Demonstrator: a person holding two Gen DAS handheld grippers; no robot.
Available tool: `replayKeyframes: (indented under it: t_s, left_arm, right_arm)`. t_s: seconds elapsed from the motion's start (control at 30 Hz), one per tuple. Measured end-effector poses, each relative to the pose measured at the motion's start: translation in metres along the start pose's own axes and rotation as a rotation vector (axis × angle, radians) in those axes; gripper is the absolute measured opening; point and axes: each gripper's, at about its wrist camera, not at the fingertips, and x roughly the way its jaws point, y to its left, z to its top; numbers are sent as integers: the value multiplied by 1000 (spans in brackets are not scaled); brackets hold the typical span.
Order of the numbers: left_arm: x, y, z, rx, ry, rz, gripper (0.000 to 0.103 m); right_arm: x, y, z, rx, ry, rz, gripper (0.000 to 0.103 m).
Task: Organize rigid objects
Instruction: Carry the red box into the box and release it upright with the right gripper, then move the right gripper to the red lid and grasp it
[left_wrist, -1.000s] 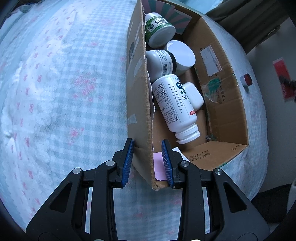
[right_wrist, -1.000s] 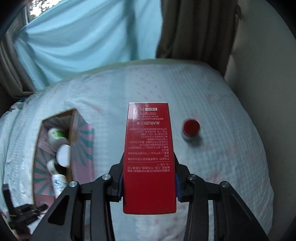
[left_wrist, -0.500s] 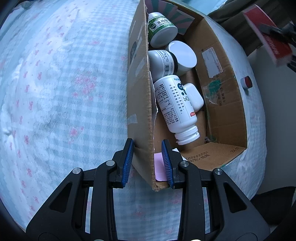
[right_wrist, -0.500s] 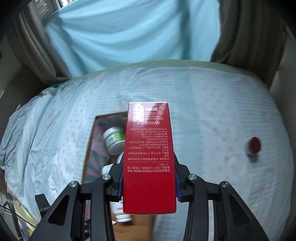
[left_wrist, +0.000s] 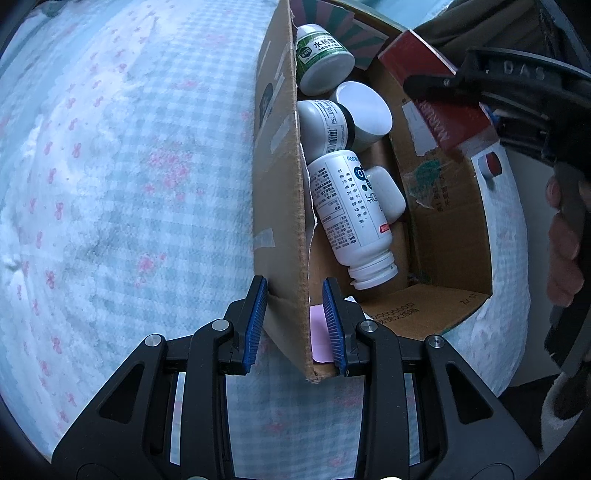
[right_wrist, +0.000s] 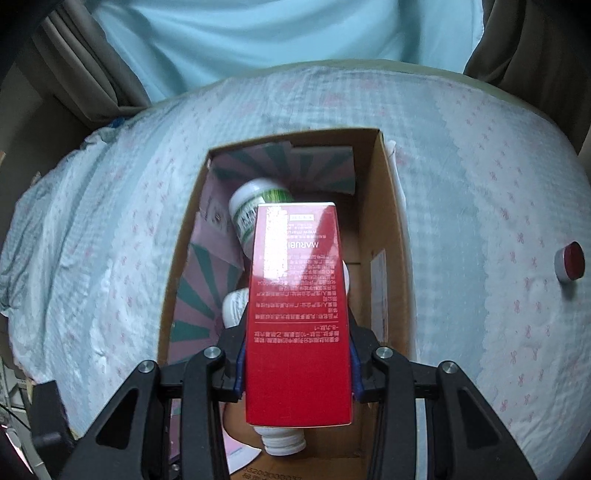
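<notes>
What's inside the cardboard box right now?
In the cardboard box: green-label jar, white bottles, a white jar. The red carton, in the right gripper, hides part of the floor.

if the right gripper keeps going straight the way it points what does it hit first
Probably the bottles in the cardboard box. The right gripper, shut on the red carton, points into the open box; the green-labelled bottle lies just past the carton's front end, though depth is unclear.

the bedspread (left_wrist: 129, 192) was pale blue-and-white check with small pink flowers. the cardboard box (left_wrist: 280, 206) was plain brown outside, with a pink and dark green sunburst lining (right_wrist: 199, 291). the carton (right_wrist: 299, 314) was red with white print. one jar (left_wrist: 321, 55) wore a green label; the bottle (left_wrist: 351, 214) was white.
</notes>
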Motion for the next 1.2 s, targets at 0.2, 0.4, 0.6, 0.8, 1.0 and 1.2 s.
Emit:
replayKeyframes:
  t_s: [0.2, 0.4, 0.6, 0.8, 1.0, 1.2]
  left_arm:
    - [0, 0, 2, 8, 10, -5, 28]
    - [0, 1, 3, 14, 8, -12, 28]
    - [3, 1, 2, 17, 9, -12, 28]
    - [3, 1, 2, 15, 8, -12, 28]
    - [1, 3, 2, 23, 1, -20, 28]
    - [-3, 4, 0, 13, -8, -17, 28]
  right_arm:
    - [1, 3, -2, -21, 8, -29, 38]
    - [-8, 7, -3, -77, -62, -25, 103]
    - [-14, 1, -4, -84, -92, -34, 103]
    - [-28, -14, -7, -54, -102, -25, 103]
    - [-60, -40, -3, 12, -81, 3, 103]
    - [-118, -75, 6, 6, -141, -71, 103]
